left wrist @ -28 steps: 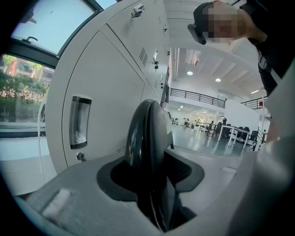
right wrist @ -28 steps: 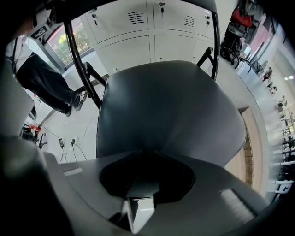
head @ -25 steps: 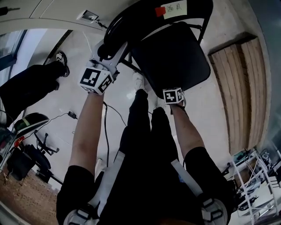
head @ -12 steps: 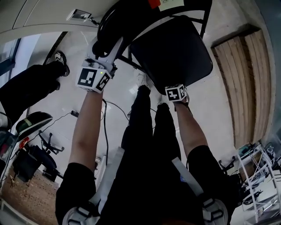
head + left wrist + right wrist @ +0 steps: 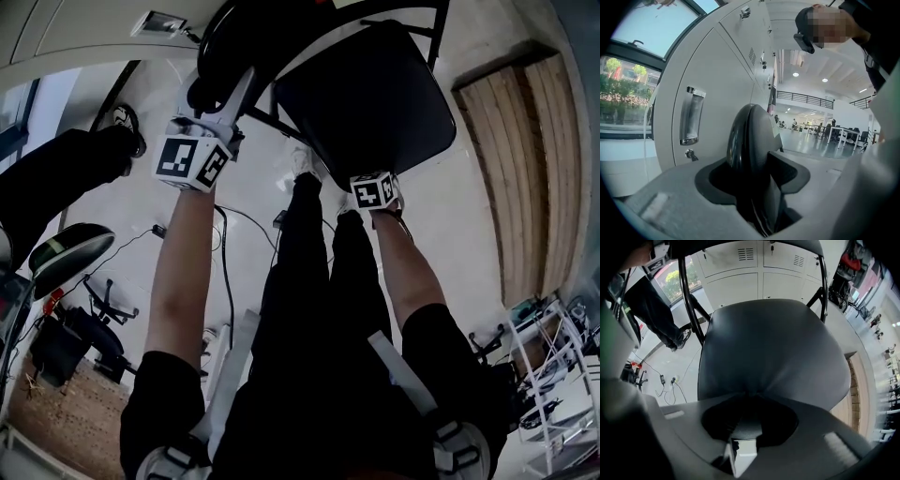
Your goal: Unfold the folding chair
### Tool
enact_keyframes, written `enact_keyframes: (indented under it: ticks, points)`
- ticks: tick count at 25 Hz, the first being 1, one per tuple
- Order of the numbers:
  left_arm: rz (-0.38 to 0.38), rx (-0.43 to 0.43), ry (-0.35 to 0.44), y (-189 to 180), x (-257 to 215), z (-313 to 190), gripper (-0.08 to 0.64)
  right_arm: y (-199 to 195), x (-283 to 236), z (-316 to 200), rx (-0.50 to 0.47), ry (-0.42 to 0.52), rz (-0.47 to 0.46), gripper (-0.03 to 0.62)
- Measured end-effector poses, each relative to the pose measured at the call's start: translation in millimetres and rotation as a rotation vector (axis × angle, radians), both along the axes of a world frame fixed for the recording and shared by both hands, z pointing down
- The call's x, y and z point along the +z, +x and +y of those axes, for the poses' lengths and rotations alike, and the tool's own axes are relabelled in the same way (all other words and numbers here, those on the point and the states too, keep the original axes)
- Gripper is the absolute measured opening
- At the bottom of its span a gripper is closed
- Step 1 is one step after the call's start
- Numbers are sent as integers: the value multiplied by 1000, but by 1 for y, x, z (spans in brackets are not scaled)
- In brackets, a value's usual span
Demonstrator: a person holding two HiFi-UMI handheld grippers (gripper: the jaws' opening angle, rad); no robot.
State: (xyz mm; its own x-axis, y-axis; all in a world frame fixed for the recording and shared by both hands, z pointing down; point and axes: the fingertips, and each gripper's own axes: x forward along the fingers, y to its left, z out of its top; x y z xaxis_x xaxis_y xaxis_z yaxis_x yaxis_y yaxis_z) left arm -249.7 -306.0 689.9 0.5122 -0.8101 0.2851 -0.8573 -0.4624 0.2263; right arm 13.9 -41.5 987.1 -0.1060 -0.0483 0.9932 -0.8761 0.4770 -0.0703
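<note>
The black folding chair stands in front of me with its padded seat (image 5: 375, 103) lowered and its backrest (image 5: 244, 37) at the top left of the head view. My left gripper (image 5: 220, 89) straddles the backrest's edge (image 5: 750, 145). Its jaws have just been opening, and the backrest sits loosely between them with dark gaps on both sides. My right gripper (image 5: 375, 178) points down and is shut on the seat's front edge (image 5: 752, 399). The seat (image 5: 773, 352) fills the right gripper view, with the black tube frame (image 5: 686, 291) behind it.
Grey lockers (image 5: 712, 84) stand just behind the chair. Someone's black-clad leg and shoe (image 5: 66, 173) are at the left. Cables (image 5: 225, 244) trail over the pale floor. A wooden floor strip (image 5: 525, 169) runs along the right, with a wire rack (image 5: 553, 375) below it.
My left gripper's jaws have spread wider around the backrest. Both hands have stayed nearly where they were, and the right one keeps its hold on the seat's front edge.
</note>
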Motion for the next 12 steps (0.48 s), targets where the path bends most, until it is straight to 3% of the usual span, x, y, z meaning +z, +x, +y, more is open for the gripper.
enact_keyframes:
  ticks: [1, 3, 7, 12]
  points:
    - [-8, -3, -5, 0, -1, 0, 229, 0, -3, -2, 7, 4, -4, 80]
    - [-25, -20, 6, -5, -7, 2, 236, -3, -16, -12, 18, 41, -22, 5]
    - [-5, -132, 56, -31, -40, 11, 236, -24, -68, -47, 64, 164, -127, 6]
    - [25, -230, 12, -46, -69, 31, 235, -31, -158, -92, 142, 320, -258, 6]
